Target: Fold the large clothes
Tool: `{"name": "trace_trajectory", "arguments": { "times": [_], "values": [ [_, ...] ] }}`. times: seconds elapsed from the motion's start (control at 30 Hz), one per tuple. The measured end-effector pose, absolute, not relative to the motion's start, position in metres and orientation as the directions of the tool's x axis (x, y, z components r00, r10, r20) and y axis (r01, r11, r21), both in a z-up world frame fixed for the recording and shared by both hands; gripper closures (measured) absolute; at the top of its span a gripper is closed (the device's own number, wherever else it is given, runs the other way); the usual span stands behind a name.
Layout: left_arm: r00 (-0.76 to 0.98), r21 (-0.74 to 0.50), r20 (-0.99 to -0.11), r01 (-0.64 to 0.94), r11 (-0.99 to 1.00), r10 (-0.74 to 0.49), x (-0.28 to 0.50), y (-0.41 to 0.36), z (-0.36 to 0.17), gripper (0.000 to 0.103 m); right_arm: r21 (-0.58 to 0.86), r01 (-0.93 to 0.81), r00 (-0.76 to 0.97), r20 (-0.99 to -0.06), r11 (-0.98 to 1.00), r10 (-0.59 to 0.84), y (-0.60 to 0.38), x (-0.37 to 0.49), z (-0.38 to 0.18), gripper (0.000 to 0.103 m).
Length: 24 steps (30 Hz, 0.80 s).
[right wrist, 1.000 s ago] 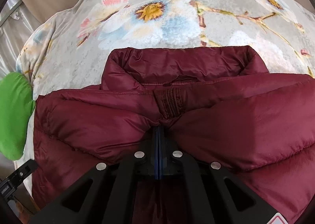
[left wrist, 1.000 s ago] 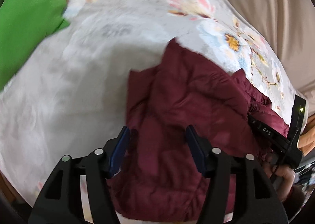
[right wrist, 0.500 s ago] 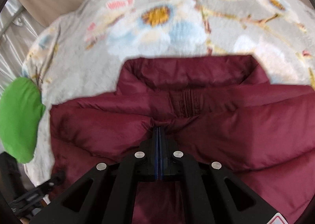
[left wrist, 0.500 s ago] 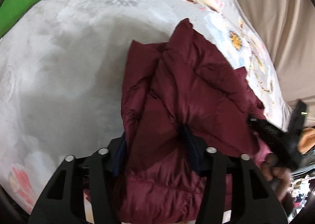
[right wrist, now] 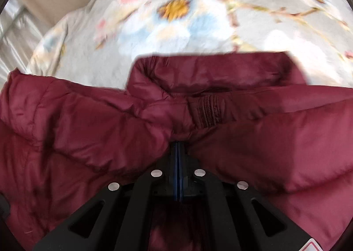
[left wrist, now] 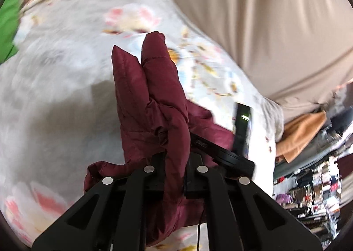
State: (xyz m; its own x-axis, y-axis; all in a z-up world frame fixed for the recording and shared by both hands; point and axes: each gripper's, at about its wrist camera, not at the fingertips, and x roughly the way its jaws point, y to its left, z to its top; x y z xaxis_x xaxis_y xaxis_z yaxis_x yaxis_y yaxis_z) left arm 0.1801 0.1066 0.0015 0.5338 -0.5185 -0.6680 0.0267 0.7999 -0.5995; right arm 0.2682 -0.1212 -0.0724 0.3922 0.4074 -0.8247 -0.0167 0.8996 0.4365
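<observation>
Tongs, two in all, were both clamped: my left tongs (left wrist: 175, 167) and right tongs (right wrist: 177, 151) each pinched the one maroon puffer jacket (right wrist: 253, 140), lifted over the floral bedspread (right wrist: 176, 19).

Bed w/ grey floral sheet (right wrist: 198, 30), big blue/white flower w/ yellow centre at far middle in right wrist view, pink blooms to the left. Maroon puffer jacket (right wrist: 253, 140) lies on it across the near side, collar toward far edge. In left wrist view part of jacket (left wrist: 150, 96) is raised off the sheet (left wrist: 55, 96). Green fabric item (left wrist: 8, 30) on sheet at far left. Views blurred.
</observation>
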Motion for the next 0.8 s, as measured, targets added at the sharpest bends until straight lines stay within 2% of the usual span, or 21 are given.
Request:
{"name": "trace_trajectory", "arguments": {
  "times": [0.13, 0.27, 0.43, 0.63, 0.8],
  "values": [
    [0.530, -0.598, -0.655, 0.071, 0.798, -0.538, 0.179, 0.093, 0.017, 0.097, 0.478, 0.014, 0.444, -0.790, 0.878, 0.423, -0.177, 0.221, -0.046, 0.100],
    [0.526, -0.573, -0.656, 0.120, 0.811, -0.541, 0.177, 0.067, 0.028, 0.097, 0.518, 0.103, 0.400, -0.803, 0.849, 0.441, -0.196, 0.203, -0.086, 0.100],
    [0.520, -0.551, -0.662, 0.150, 0.821, -0.540, 0.169, 0.051, 0.035, 0.098, 0.543, 0.027, 0.337, -0.795, 0.839, 0.504, -0.149, 0.218, -0.112, 0.102],
    [0.531, -0.534, -0.700, 0.054, 0.843, -0.477, 0.163, 0.076, 0.020, 0.098, 0.516, -0.061, 0.297, -0.808, 0.854, 0.509, -0.105, 0.229, -0.118, 0.102],
    [0.554, -0.539, -0.704, -0.011, 0.842, -0.444, 0.162, 0.109, 0.018, 0.098, 0.562, -0.045, 0.365, -0.761, 0.826, 0.537, -0.144, 0.203, -0.080, 0.102]
  ]
}}
